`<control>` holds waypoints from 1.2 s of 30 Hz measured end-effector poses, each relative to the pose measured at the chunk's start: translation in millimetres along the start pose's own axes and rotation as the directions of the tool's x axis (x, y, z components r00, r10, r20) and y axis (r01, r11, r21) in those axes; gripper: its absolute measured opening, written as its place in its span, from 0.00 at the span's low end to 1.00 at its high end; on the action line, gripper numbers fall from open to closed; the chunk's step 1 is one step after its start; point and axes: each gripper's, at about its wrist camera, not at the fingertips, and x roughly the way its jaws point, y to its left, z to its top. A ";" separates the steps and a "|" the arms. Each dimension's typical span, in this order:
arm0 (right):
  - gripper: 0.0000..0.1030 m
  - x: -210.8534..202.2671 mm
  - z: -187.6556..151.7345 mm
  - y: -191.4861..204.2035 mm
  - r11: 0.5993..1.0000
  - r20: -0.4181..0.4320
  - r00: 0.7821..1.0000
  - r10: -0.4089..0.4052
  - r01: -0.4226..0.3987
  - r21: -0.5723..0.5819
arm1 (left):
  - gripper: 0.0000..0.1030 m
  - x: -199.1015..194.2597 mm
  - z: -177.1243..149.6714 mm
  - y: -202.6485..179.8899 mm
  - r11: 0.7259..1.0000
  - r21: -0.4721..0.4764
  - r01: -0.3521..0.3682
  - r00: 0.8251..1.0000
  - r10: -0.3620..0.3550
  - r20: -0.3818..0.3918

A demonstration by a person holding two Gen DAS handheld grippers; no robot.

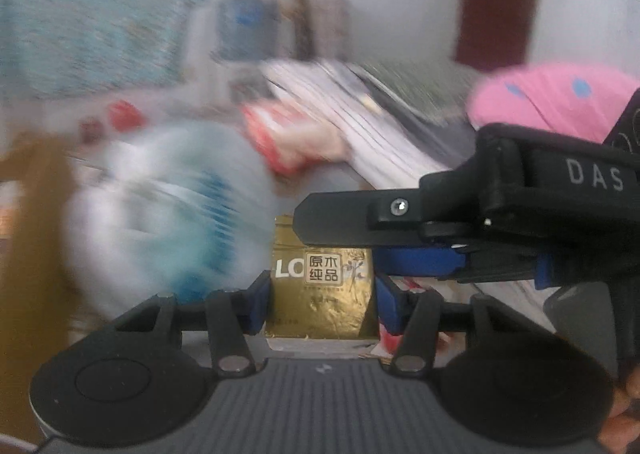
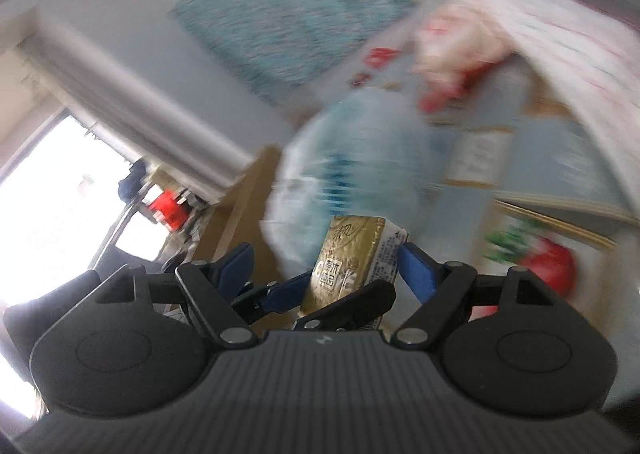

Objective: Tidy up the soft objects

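Left wrist view: left tongs pinch the gold foil tissue pack; right tongs stand spread around it, one pad touching. A tug from either hand could tear it loose.

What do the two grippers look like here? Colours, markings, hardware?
Both match: grey ribbed body with a small white logo, two black round housings, black linkage arms with silver pivot pins, blue fingers. Left gripper; right gripper. Seen from the left camera, the right gripper's black side shows white "DAS" lettering and a silver screw. No cables or sleeves visible.
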 end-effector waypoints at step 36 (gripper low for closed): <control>0.81 189.4 -12.9 134.3 0.954 -0.328 0.939 0.106 -0.189 -0.232 | 0.92 -96.8 -55.6 213.8 0.864 -0.390 -0.319 0.948 0.299 -0.112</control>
